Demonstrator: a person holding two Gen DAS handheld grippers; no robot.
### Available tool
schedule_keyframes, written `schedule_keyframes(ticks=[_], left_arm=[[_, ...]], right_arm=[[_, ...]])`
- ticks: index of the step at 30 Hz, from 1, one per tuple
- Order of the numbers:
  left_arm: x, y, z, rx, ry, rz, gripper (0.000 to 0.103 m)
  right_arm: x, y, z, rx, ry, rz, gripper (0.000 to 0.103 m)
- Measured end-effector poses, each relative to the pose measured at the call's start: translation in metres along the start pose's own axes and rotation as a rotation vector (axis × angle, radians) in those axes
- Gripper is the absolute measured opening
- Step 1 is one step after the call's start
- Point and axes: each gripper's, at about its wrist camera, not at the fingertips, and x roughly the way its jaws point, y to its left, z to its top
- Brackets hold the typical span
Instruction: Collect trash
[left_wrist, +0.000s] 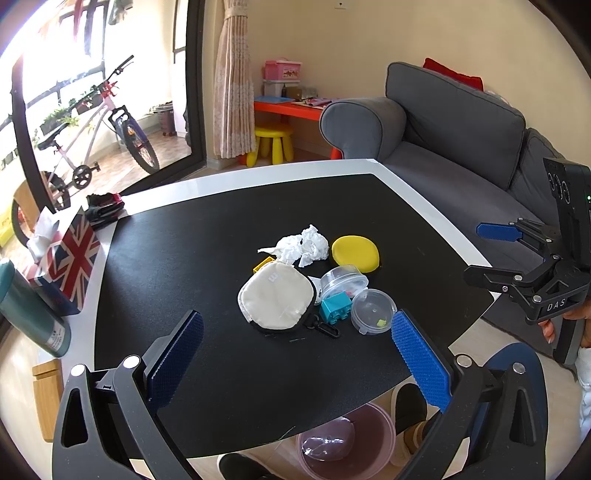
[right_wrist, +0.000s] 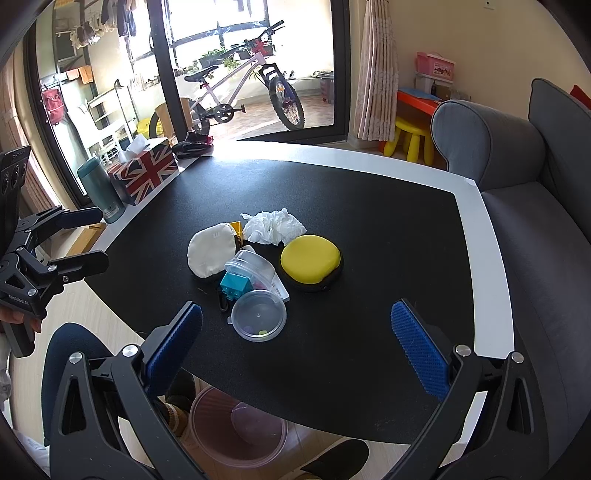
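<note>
Crumpled white tissue (left_wrist: 301, 245) (right_wrist: 273, 226) lies mid-table among a cream pouch (left_wrist: 275, 297) (right_wrist: 211, 254), a yellow round case (left_wrist: 355, 253) (right_wrist: 310, 260), a clear tub (left_wrist: 343, 280) (right_wrist: 251, 269), a clear lid (left_wrist: 373, 311) (right_wrist: 259, 319) and a teal brick (left_wrist: 335, 306) (right_wrist: 234, 286). A pink bin (left_wrist: 345, 441) (right_wrist: 238, 428) stands on the floor under the near table edge. My left gripper (left_wrist: 295, 354) (right_wrist: 79, 236) is open and empty, short of the pile. My right gripper (right_wrist: 295, 347) (left_wrist: 484, 254) is open and empty, near the front edge.
A Union Jack tissue box (left_wrist: 70, 258) (right_wrist: 146, 171) and a green flask (left_wrist: 31, 306) (right_wrist: 99, 190) stand at the table's left side. A grey sofa (left_wrist: 461, 147) (right_wrist: 535, 206) runs along the right. Dark gloves (left_wrist: 105, 206) lie at the far left corner.
</note>
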Motion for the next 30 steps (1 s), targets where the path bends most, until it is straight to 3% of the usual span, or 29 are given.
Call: schedule_keyframes(ticks=[17,30], left_arm=[[0.004,0.0,-0.002,-0.005,0.009,0.0,0.097],[0.006,0.004,-0.003,-0.012,0.025,0.006,0.097]], right_arm=[[0.006,0.001,-0.001,-0.002,0.014,0.01,0.1],[0.06,0.015,0.011,-0.086,0.116,0.071,0.1]])
